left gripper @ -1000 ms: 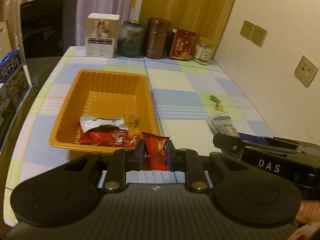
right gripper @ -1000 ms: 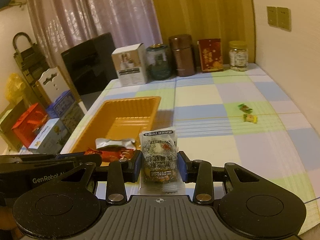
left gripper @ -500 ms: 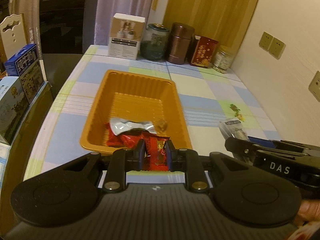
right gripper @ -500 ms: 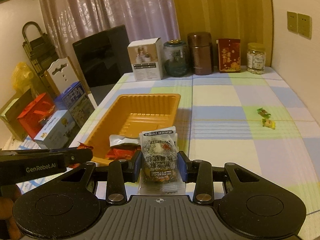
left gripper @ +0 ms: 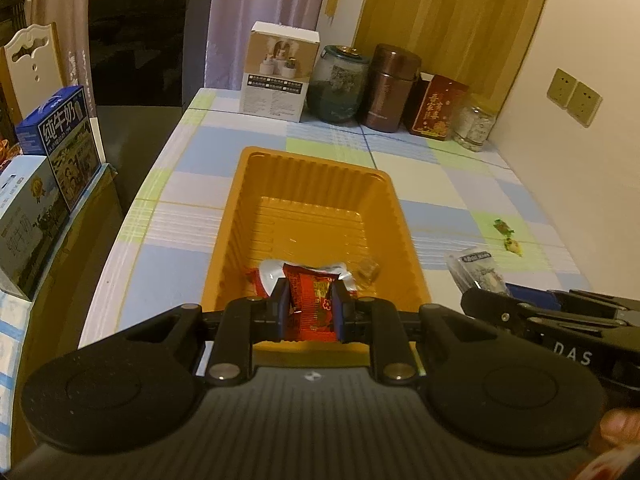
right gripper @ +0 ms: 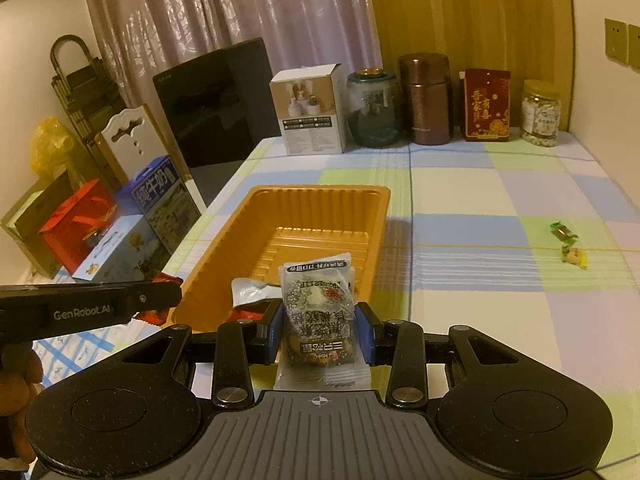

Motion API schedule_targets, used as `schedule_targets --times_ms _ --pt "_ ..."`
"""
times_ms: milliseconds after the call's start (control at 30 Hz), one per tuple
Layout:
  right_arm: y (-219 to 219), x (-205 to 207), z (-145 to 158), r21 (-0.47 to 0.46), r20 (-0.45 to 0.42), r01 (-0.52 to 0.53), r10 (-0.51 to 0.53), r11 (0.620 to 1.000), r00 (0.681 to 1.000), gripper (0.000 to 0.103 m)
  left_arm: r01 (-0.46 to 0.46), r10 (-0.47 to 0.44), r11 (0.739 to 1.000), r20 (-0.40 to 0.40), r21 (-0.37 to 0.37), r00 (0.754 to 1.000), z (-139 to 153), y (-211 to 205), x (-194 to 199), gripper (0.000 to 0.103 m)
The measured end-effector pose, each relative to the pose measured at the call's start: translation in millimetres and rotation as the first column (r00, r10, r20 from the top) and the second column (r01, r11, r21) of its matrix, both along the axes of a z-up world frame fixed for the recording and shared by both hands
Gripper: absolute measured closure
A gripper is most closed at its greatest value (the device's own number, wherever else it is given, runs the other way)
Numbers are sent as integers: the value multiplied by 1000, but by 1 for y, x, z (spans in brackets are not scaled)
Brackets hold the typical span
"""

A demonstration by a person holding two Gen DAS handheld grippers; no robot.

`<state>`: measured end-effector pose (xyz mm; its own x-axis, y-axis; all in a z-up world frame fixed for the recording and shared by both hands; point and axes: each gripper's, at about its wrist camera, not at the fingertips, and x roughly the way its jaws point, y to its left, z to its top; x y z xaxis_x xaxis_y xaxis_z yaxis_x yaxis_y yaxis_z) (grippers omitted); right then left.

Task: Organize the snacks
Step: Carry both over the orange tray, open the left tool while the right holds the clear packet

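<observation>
2 snack packets are carried above the near end of the ribbed orange plastic tray (left gripper: 316, 184): the left gripper (left gripper: 310, 309) pinches a red foil packet (left gripper: 313, 304), and the right gripper (right gripper: 319, 325) clamps a clear speckled packet with dark print (right gripper: 318, 312). Inside the tray, a silver wrapper (right gripper: 250, 294) and red wrappers sit partly hidden behind the fingers. 2 small wrapped candies (right gripper: 568, 244) lie on the checked tablecloth (right gripper: 480, 200), too small to identify.
</observation>
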<state>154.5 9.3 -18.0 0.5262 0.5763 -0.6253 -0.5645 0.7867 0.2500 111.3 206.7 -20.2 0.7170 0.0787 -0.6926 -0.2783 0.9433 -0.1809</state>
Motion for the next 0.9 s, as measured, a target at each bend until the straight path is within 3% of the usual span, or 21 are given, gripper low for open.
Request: schedule_targets --times_ms 733,900 --pt "32 41 -17 8 -24 1 0 1000 1000 65 15 -14 1000 -81 12 997 -37 26 48 84" --pt "32 42 -18 8 -26 1 -1 1000 1000 65 3 -1 1000 -83 16 997 -39 28 47 80"
